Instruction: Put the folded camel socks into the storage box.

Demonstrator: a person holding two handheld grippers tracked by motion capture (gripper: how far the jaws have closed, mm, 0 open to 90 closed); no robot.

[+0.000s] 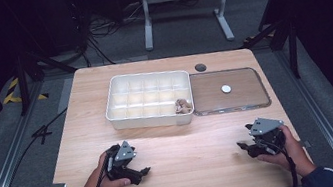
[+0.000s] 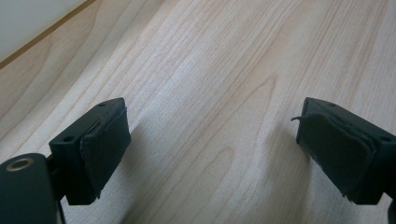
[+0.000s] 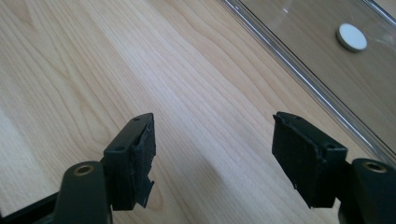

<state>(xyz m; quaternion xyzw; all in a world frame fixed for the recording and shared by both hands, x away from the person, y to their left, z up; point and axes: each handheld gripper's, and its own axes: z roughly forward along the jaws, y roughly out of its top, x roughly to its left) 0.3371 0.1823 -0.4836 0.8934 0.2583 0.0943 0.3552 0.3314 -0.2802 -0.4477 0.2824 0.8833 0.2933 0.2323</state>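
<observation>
Both tongs are held low over the wooden table (image 1: 173, 148), one in each hand, near the person's edge. On the left gripper (image 1: 139, 171) the jaws are spread wide apart with nothing between them; in the left gripper view (image 2: 212, 140) only bare wood grain is seen in the gap. On the right gripper (image 1: 244, 148) the jaws likewise stand apart and empty, and in the right gripper view (image 3: 212, 154) plain tabletop is seen between the two black pads.

Ahead of the left gripper, well apart from it, a white compartment box (image 1: 123, 118) is set on the table, divided into rows of small cells. Ahead of the right gripper, and touching the right end of that box, a clear flat lid (image 1: 254, 84) is laid on the wood; its rim is seen running diagonally past the right jaw in the right gripper view (image 3: 299, 70).

In the near right corner cell of the box, between the two grippers but well beyond them, a small pile of tan pieces (image 1: 182, 106) is seen. A small white disc (image 1: 226, 88) is seen on the clear lid, beyond the right gripper and apart from its jaws (image 3: 351, 37).
</observation>
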